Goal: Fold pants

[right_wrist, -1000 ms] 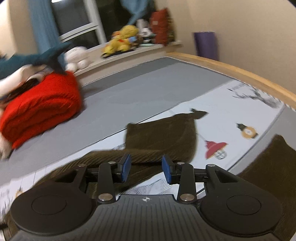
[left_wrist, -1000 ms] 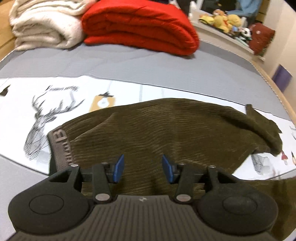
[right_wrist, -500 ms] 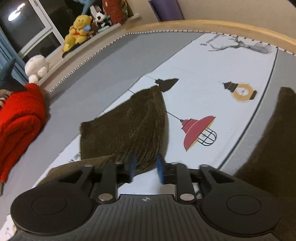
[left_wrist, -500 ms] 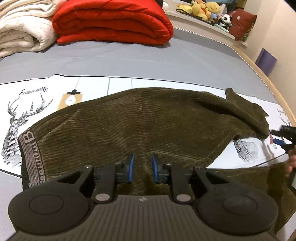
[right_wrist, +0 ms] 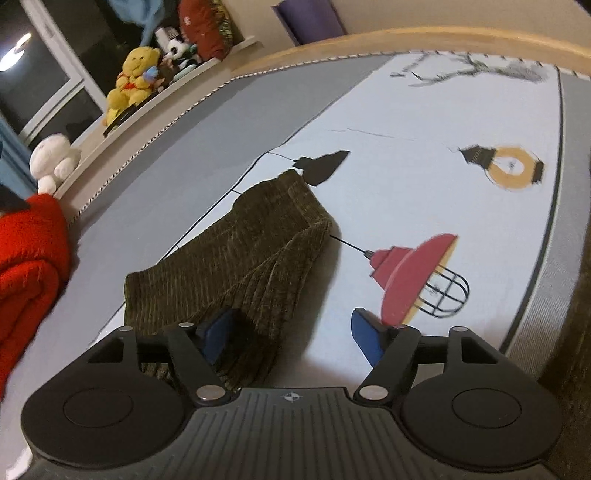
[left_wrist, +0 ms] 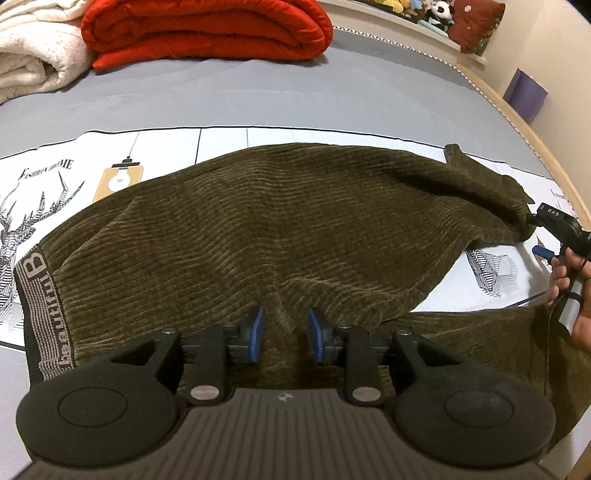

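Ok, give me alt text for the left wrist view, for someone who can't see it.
The left hand-held gripper hangs open over olive corduroy pants spread across a printed sheet on a grey bed. At the right edge the right hand-held gripper sits by the pant hem. A folded red blanket and a white blanket lie behind.

Olive-brown corduroy pants (left_wrist: 280, 229) — ribbed, soft, lying spread across a white printed sheet. The grey elastic waistband (left_wrist: 44, 314), lettered in dark type, runs along the left edge in the left wrist view. One leg extends to the right, slightly rumpled, its cuff (left_wrist: 491, 188) lying near the sheet's far edge; the other leg lies below it, along the lower right. In the right wrist view the cuff end (right_wrist: 258, 236) appears as a folded, tapering flap — raised into soft creases, resting on the sheet.
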Tool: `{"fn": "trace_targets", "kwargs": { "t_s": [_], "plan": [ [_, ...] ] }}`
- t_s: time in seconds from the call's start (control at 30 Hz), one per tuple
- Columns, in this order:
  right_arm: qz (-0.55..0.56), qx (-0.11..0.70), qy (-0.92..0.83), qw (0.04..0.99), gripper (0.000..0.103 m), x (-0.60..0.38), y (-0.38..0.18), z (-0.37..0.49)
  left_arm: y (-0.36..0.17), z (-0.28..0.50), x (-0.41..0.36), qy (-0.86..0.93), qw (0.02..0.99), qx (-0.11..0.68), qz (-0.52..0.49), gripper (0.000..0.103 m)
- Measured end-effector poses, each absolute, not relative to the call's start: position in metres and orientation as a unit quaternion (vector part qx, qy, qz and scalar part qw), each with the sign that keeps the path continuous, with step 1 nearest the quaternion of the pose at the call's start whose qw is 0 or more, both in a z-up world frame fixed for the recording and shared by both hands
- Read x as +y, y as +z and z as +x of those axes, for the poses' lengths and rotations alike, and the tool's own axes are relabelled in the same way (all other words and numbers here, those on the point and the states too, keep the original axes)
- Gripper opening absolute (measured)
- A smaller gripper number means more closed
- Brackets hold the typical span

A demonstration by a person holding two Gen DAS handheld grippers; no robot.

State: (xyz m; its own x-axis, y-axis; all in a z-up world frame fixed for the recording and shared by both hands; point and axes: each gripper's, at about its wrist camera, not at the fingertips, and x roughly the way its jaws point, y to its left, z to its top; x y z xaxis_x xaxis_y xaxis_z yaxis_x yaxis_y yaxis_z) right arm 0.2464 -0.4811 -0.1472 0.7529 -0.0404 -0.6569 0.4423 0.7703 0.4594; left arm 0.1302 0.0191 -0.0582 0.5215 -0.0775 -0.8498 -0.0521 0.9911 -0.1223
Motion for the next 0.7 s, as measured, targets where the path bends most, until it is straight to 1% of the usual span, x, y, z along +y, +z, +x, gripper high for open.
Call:
{"fn": "trace_targets", "kwargs": {
  "t_s": [0.03, 0.1, 0.17, 0.2, 0.27, 0.37, 0.47, 0.6, 0.7],
  "plan": [
    [0.305, 0.325, -0.136, 0.885, 0.073, -0.480, -0.147, 0.248, -0.058, 0.131, 0.018, -0.008, 0.870, 0.489, -0.067, 0.030],
    [0.295, 0.326, -0.132, 0.888, 0.059, -0.479, -0.146, 0.250, -0.058, 0.131, 0.016, -0.010, 0.870, 0.489, -0.065, 0.030],
    [0.303, 0.330, -0.109, 0.888, 0.019, -0.478, -0.145, 0.253, -0.057, 0.130, 0.014, -0.012, 0.870, 0.489, -0.063, 0.030],
    [0.297, 0.335, -0.102, 0.888, 0.015, -0.476, -0.143, 0.255, -0.056, 0.129, 0.014, -0.012, 0.870, 0.488, -0.061, 0.030],
    [0.254, 0.345, -0.102, 0.898, 0.010, -0.466, -0.135, 0.258, -0.054, 0.127, 0.014, -0.011, 0.871, 0.487, -0.059, 0.030],
    [0.244, 0.352, -0.090, 0.899, 0.009, -0.464, -0.120, 0.252, -0.048, 0.122, 0.016, -0.011, 0.874, 0.481, -0.064, 0.030],
    [0.251, 0.372, -0.096, 0.889, 0.008, -0.463, -0.102, 0.239, -0.040, 0.118, 0.018, -0.012, 0.878, 0.474, -0.069, 0.030],
    [0.213, 0.405, -0.119, 0.881, 0.007, -0.441, -0.075, 0.215, -0.033, 0.112, 0.019, -0.013, 0.881, 0.468, -0.073, 0.030],
    [0.214, 0.413, -0.119, 0.877, 0.007, -0.424, -0.062, 0.185, -0.029, 0.108, 0.021, -0.011, 0.882, 0.465, -0.073, 0.030]
  ]
}}
